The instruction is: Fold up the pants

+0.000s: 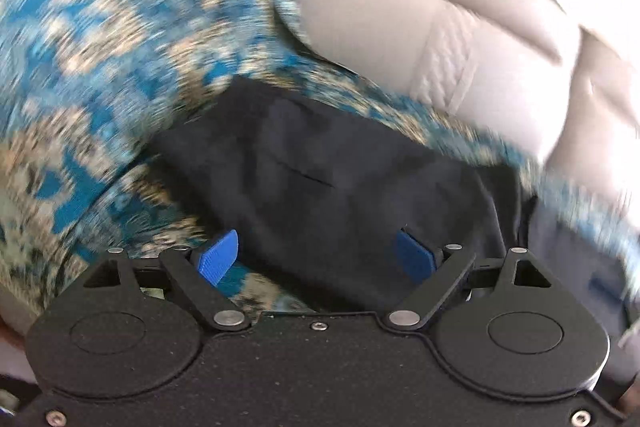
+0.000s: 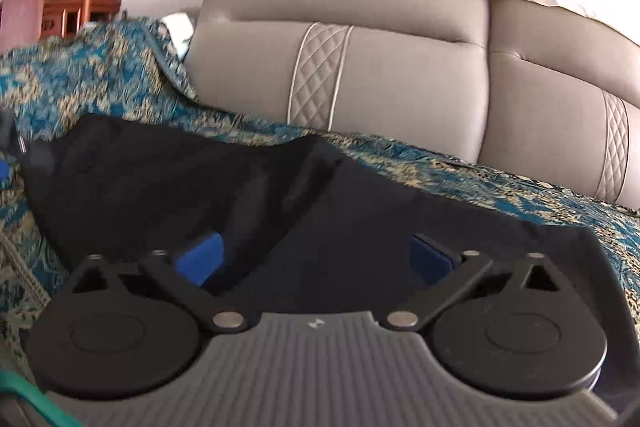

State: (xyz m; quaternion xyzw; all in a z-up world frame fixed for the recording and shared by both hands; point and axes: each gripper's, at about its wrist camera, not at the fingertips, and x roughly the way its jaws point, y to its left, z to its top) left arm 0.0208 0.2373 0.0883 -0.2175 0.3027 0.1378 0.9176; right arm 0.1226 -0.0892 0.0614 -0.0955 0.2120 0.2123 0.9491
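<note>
Nearest in the left wrist view, the left gripper (image 1: 316, 253) is hovering low over the pants (image 1: 320, 187), its blue fingers (image 1: 218, 257) spread wide and pinching nothing. In the right wrist view the right gripper (image 2: 316, 261) is doing the same, its fingers (image 2: 198, 261) spread to their widest with only loose cloth lying beneath them.

The pants (image 2: 248, 187) are black and lying on a blue and gold patterned cover (image 2: 80, 75) spread over a sofa seat. They are lying fairly flat, in a compact, roughly rectangular bundle, with a diagonal crease running across the middle and a short slit, perhaps a pocket, showing in the left view. They appear already folded at least once, though how many layers there are is hard to tell in the dark fabric.

To do this step well, each gripper should likely settle on an outer edge or corner, catch all the layers together, and lift evenly so the fold stays square and the cover underneath is not dragged along.

Beyond the pants, the beige sofa back (image 2: 360, 75) is rising, with quilted stripes. Farthest off, at the left, a red wooden cabinet (image 2: 80, 15) is standing against a pale wall. The left view is blurred.
</note>
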